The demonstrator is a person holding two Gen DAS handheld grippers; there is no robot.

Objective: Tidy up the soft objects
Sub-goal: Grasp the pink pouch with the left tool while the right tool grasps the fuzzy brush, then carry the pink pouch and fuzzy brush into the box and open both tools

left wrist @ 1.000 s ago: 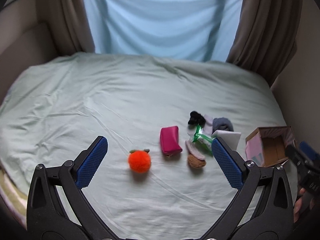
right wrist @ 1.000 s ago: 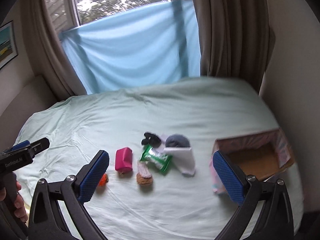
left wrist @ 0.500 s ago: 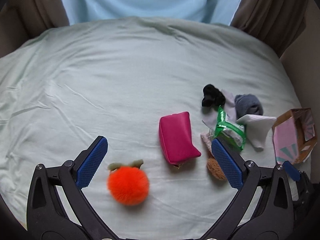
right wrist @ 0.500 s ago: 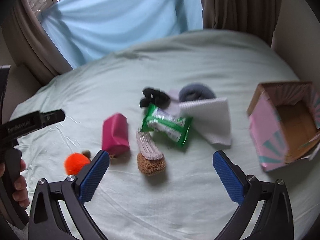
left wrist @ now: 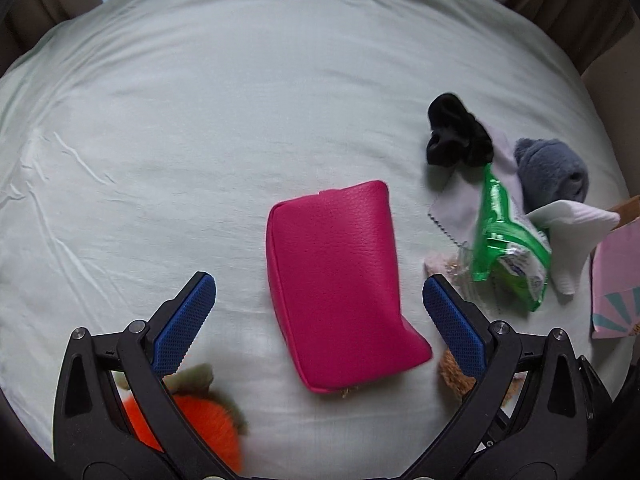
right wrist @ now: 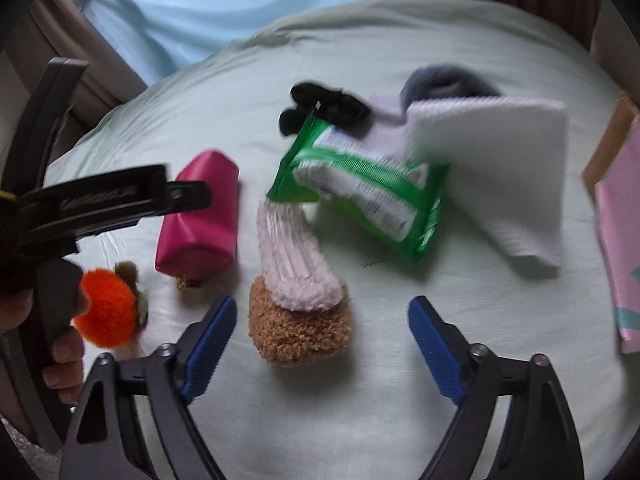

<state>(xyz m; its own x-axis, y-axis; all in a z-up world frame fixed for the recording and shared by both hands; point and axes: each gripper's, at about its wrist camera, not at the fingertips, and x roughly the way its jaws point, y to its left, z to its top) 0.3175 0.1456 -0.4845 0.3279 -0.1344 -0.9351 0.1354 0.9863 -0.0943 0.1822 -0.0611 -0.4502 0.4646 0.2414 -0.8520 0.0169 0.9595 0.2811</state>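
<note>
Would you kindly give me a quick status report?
Left gripper open over pink pouch. Right gripper open around brown-and-pink plush. Nothing gripped; path unobstructed.

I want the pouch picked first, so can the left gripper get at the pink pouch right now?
Probably yes. The left gripper is open, its fingers either side of the pouch, with nothing lying on it or between.

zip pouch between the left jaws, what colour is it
The zip pouch is hot pink, clearest in the left wrist view.
</note>
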